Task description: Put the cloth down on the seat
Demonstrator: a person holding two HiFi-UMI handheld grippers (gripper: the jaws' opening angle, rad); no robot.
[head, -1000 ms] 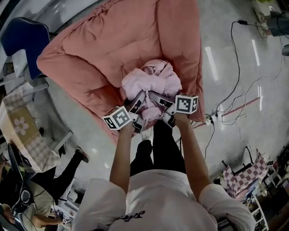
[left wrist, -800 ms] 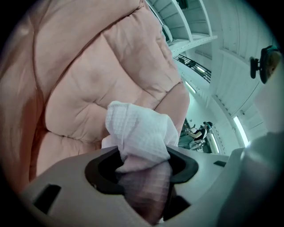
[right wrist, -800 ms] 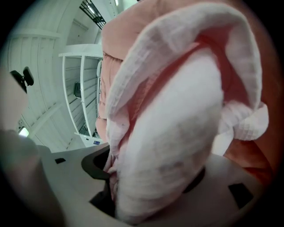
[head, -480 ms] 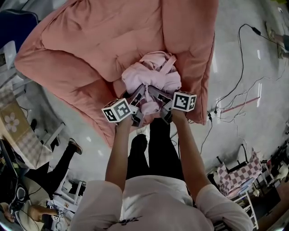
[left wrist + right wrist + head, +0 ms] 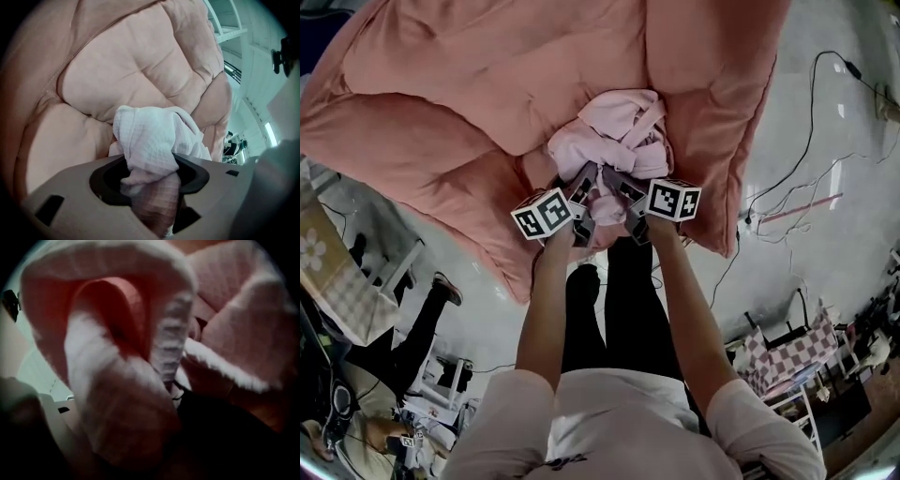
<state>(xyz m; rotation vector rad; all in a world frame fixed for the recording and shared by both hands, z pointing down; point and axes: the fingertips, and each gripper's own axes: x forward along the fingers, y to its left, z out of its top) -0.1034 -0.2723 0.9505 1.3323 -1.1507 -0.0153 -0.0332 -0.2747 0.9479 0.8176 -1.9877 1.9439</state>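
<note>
Over front of seat (image 5: 487, 84), I am holding bunched pink cloth (image 5: 614, 141) with both tongs. Left gripper (image 5: 584, 192) is clamping fold of cloth, fabric bulging out between its jaws. Right gripper (image 5: 625, 192) is gripping cloth too, folds crowding its camera and filling nearly whole right gripper view. Bundle is lying against quilted pink cushion, between seat's padded sides; I am not managing to tell whether it is resting there fully. Cables (image 5: 787, 159) are trailing across floor (image 5: 825, 244) at right.

Bunched cloth (image 5: 151, 138) in left tongs (image 5: 151, 183), before seat (image 5: 126, 70)
</note>
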